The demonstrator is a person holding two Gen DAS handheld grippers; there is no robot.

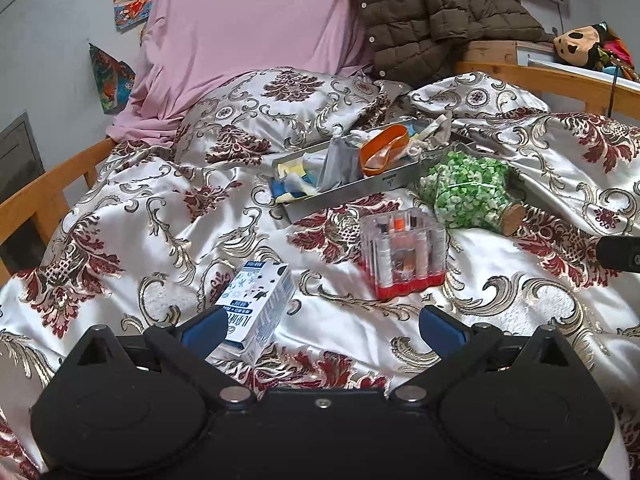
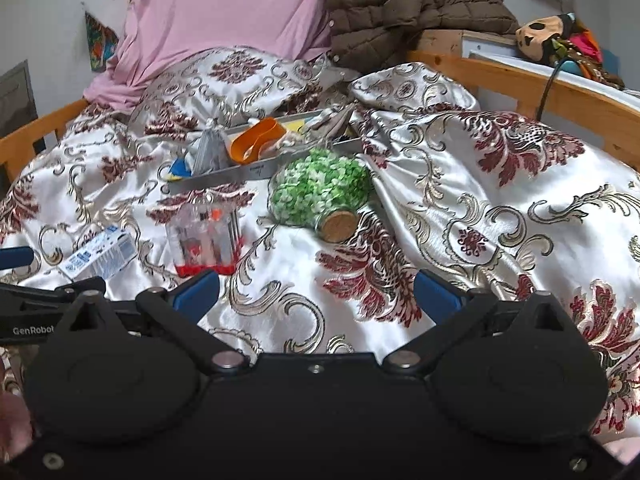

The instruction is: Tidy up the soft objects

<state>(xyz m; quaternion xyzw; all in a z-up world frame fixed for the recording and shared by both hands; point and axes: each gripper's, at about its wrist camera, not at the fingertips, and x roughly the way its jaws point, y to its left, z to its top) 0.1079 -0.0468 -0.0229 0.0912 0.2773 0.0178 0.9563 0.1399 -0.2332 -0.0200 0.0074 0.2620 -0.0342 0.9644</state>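
Observation:
A grey metal tray (image 1: pixel 344 194) (image 2: pixel 224 176) lies on the patterned bed cover and holds soft items: grey cloth (image 1: pixel 340 160) (image 2: pixel 210 150), an orange ribbon loop (image 1: pixel 384 148) (image 2: pixel 256 140) and yellow and blue pieces (image 1: pixel 292 184). My left gripper (image 1: pixel 322 326) is open and empty, low over the cover, with a blue-and-white carton (image 1: pixel 258 304) just inside its left finger. My right gripper (image 2: pixel 316 290) is open and empty above bare cover, in front of the jar.
A corked glass jar of green and white bits (image 1: pixel 464 190) (image 2: pixel 320 192) lies on its side right of the tray. A clear box with red base (image 1: pixel 404 256) (image 2: pixel 208 240) stands in front. Pink pillow (image 1: pixel 248 28), brown jacket (image 1: pixel 432 12), wooden bed rails (image 2: pixel 560 92).

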